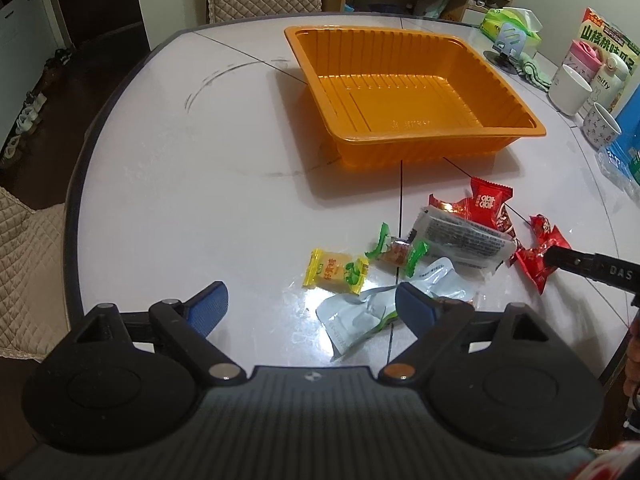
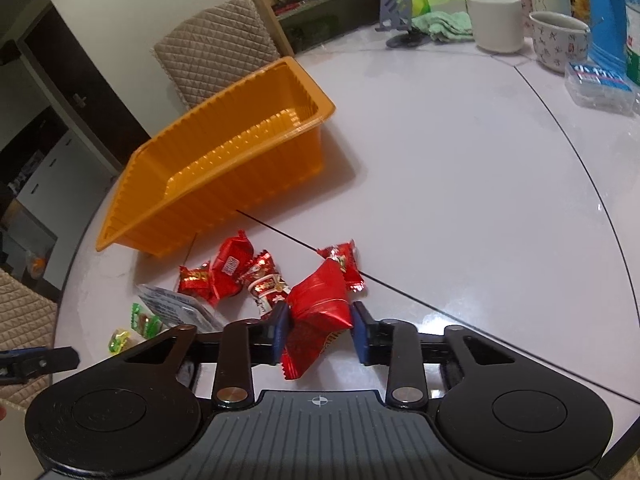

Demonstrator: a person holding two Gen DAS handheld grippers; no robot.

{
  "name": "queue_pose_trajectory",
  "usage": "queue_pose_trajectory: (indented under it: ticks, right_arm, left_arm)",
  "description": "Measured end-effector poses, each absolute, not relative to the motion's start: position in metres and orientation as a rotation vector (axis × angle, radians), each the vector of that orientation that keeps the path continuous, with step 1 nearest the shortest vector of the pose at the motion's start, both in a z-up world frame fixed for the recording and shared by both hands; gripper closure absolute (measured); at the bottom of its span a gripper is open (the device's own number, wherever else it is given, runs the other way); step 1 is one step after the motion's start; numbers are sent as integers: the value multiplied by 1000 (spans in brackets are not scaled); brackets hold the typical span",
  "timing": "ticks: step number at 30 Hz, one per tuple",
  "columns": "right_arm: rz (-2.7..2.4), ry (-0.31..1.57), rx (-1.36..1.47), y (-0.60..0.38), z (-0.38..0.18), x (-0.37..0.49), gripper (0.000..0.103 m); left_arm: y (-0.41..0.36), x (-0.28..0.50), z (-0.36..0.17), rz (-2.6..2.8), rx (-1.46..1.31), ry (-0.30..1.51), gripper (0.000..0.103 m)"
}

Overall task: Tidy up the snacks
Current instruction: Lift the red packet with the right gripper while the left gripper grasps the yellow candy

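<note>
An empty orange tray (image 1: pixel 496 128) (image 2: pixel 132 184) stands on the white table, with loose snacks in front of it. My right gripper (image 2: pixel 319 330) is shut on a red snack packet (image 2: pixel 320 304), its blue pads pressing both sides; the same packet (image 1: pixel 534 258) shows in the left wrist view under the right gripper's finger (image 1: pixel 576 260). My left gripper (image 1: pixel 308 308) is open above a pale silver-blue packet (image 1: pixel 360 312). Just beyond lie a yellow candy (image 1: pixel 334 270), a green-ended candy (image 1: pixel 396 252), a grey printed packet (image 1: pixel 464 236) and more red snacks (image 1: pixel 486 200) (image 2: pixel 230 270).
At the table's far right stand a white mug (image 2: pixel 496 20), a patterned cup (image 2: pixel 558 38), a blue box (image 2: pixel 606 12), a tissue pack (image 1: pixel 510 26), a green cloth and a phone stand (image 2: pixel 396 12). Quilted chairs (image 2: pixel 216 48) sit around the table, shelves behind.
</note>
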State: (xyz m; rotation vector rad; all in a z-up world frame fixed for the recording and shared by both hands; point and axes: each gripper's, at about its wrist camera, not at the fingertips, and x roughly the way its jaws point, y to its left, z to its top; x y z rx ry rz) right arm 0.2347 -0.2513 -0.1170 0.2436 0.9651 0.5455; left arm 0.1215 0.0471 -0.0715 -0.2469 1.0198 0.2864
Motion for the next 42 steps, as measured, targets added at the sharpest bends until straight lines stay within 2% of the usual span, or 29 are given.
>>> queue_pose_trajectory:
  ticks: [6,10,12,14,21,23,27,38,42]
  right_arm:
    - [568,917,218,-253,-99,230,77]
    - [555,903,222,-255,-90,232,77]
    - [545,896,228,-256,-87,234,77]
    - [536,893,232,-258,-85,235,77]
    - [504,897,245,-266,-84,241,77]
    - [499,902,248,-267,-85,242,77]
    - [495,905,253,-268,-86,243,77]
    - [504,906,244,-264,-86,244,77]
    - [513,895,240,-263,-82,246,77]
  left_arm:
    - [47,129,-76,257,-212,1012,18]
    - [48,136,-82,230,-197,1012,27]
    - [48,141,-87,215,-185,1018,32]
    - [48,146,-92,195,-179,1030,41]
    - [52,159,-106,171,-175,1060,55]
    - [52,161,-109,169,-172,1070,66]
    - [51,161,-113,162,-174,1081,67]
    - [42,158,-110,158,-150,1047,80]
    - [43,155,-102,162,-161,1028,80]
